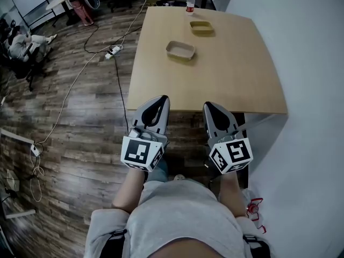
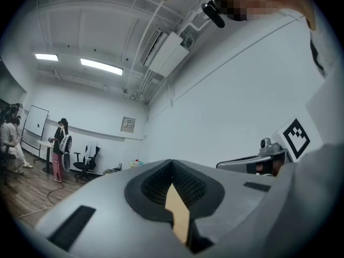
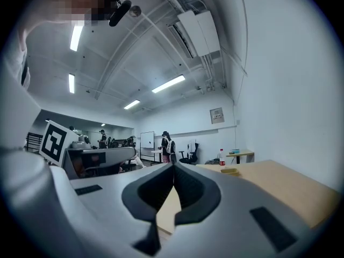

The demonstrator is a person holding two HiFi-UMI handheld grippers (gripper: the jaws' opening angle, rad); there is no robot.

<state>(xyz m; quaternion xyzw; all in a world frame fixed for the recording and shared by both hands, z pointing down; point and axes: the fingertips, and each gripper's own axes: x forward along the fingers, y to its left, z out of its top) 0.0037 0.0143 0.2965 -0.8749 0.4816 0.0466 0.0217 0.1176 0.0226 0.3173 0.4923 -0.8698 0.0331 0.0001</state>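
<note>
Closest, the left grey two-jaw gripper [image 1: 161, 99] and the right grey two-jaw gripper [image 1: 210, 106] hover at the light wooden table's [image 1: 231, 85] near edge, jaws pressed together, gripping nothing. Mid-table sits a beige shallow tray [image 1: 180, 50], with a tan shallow tray [image 1: 201, 28] beyond it, both bare inside. A red-labelled clear bottle [image 1: 190, 2] stands at the far edge, its print unreadable.

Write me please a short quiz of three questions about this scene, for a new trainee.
1. True or false: the left gripper is open.
2. Where does the bottle stand? A) on the floor B) at the far edge of the table C) on a chair
3. How many trays lie on the table?
Key: 1 false: it is shut and empty, like the right gripper. 2 B. 3 two: the nearer tray and the farther tray.
</note>
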